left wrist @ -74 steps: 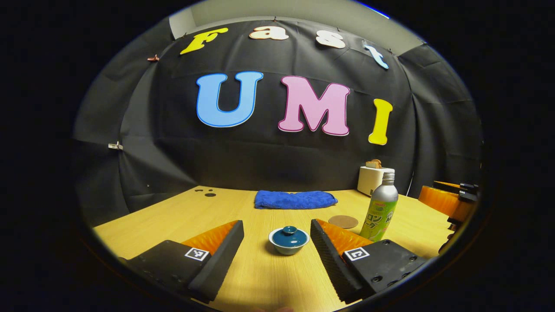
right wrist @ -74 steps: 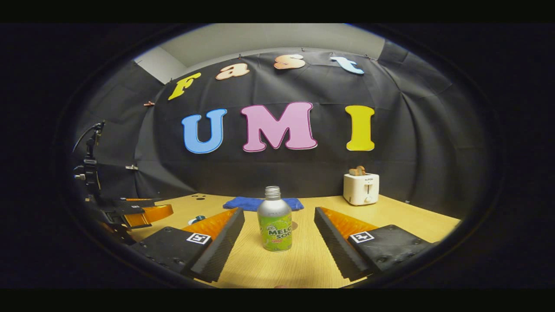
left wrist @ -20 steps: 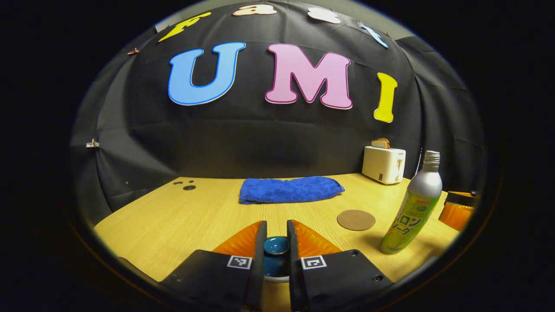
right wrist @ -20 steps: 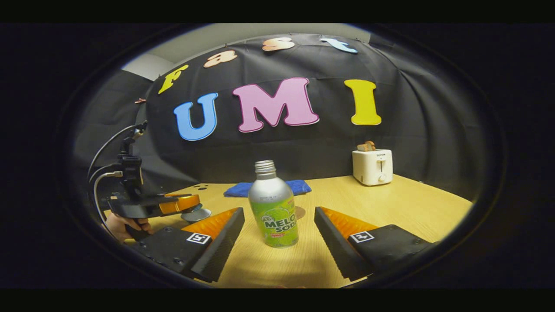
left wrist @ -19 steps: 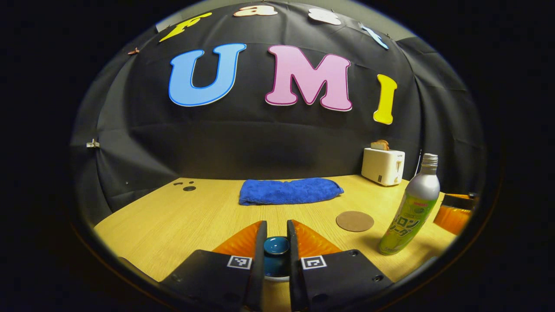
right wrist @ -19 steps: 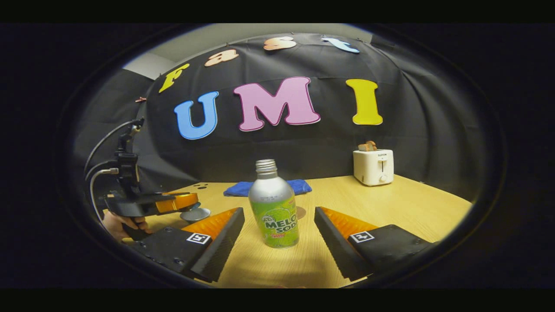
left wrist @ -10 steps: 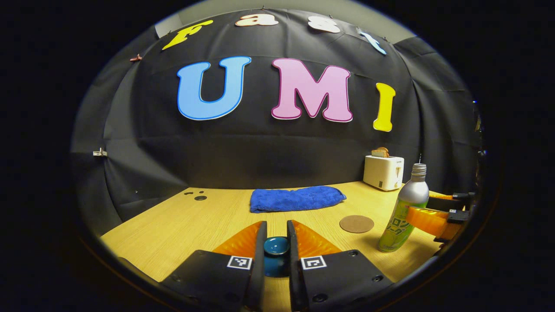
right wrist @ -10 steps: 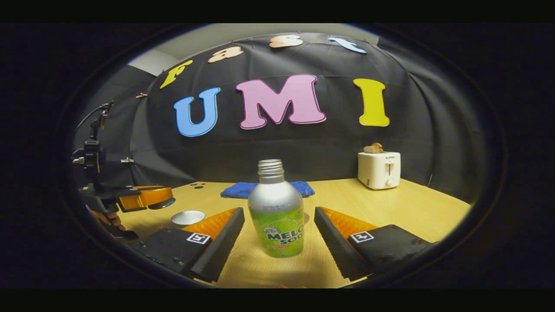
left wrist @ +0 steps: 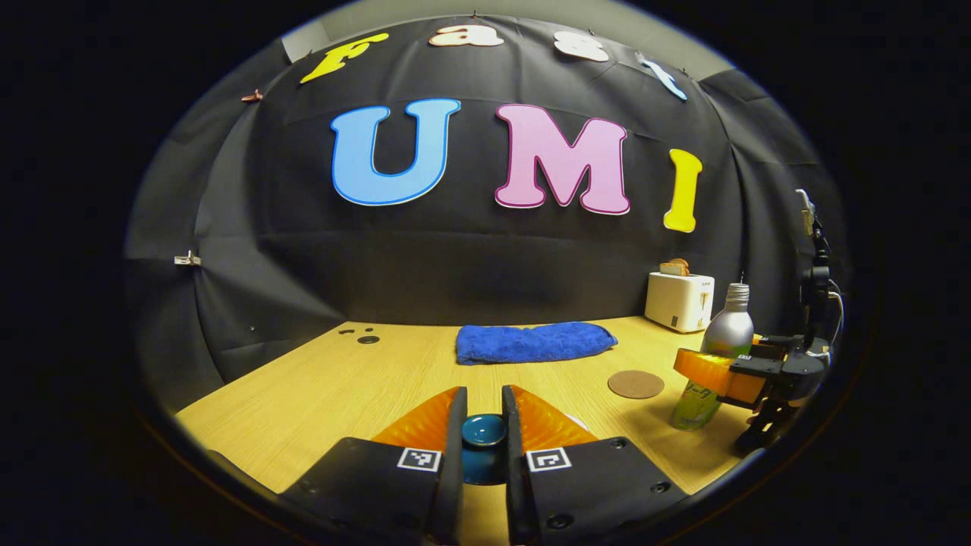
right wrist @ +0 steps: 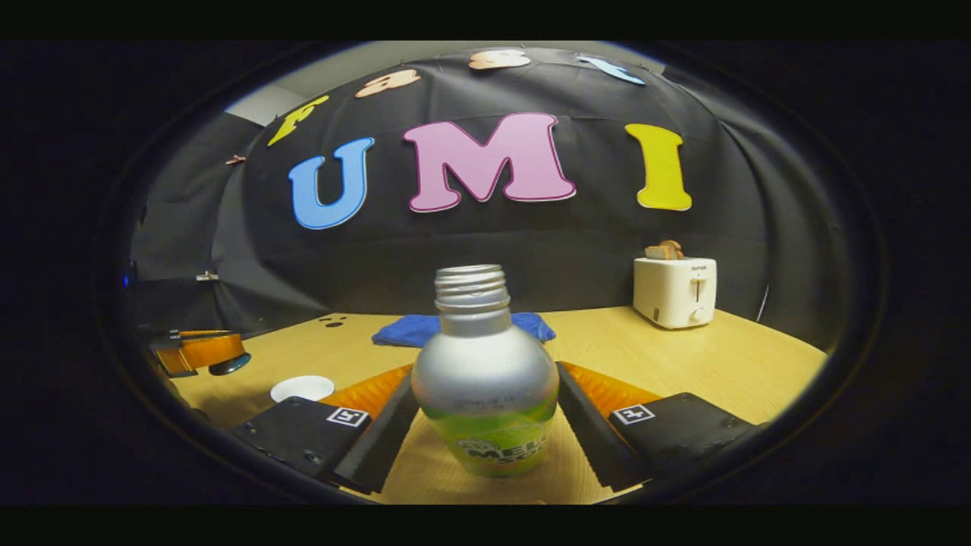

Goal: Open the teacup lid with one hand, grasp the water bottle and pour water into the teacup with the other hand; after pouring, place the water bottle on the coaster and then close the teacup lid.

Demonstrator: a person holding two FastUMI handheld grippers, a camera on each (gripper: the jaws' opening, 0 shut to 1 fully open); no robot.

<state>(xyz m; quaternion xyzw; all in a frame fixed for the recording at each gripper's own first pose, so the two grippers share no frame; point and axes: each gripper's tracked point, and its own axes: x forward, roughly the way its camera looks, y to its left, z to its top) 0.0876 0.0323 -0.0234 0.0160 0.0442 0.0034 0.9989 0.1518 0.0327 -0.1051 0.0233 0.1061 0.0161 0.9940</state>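
My left gripper (left wrist: 482, 400) is shut on the knob of the dark blue teacup lid (left wrist: 484, 430) and holds it above the wooden table (left wrist: 318, 387). In the right gripper view that gripper (right wrist: 199, 352) hangs at the far left with the lid (right wrist: 228, 365) under it, and the uncovered white teacup (right wrist: 302, 387) stands just right of it. My right gripper (right wrist: 485, 379) is open, one finger on each side of the silver and green water bottle (right wrist: 485, 341), which stands upright and uncapped. The round brown coaster (left wrist: 636, 384) lies left of the bottle (left wrist: 723, 334).
A folded blue towel (left wrist: 535, 343) lies at the back of the table. A white toaster (left wrist: 679, 301) with bread in it stands at the back right corner. The black booth wall rises right behind both.
My left gripper closed on the lid and lifted it off the teacup, moving left. My right gripper moved forward until the bottle sat between its fingers.
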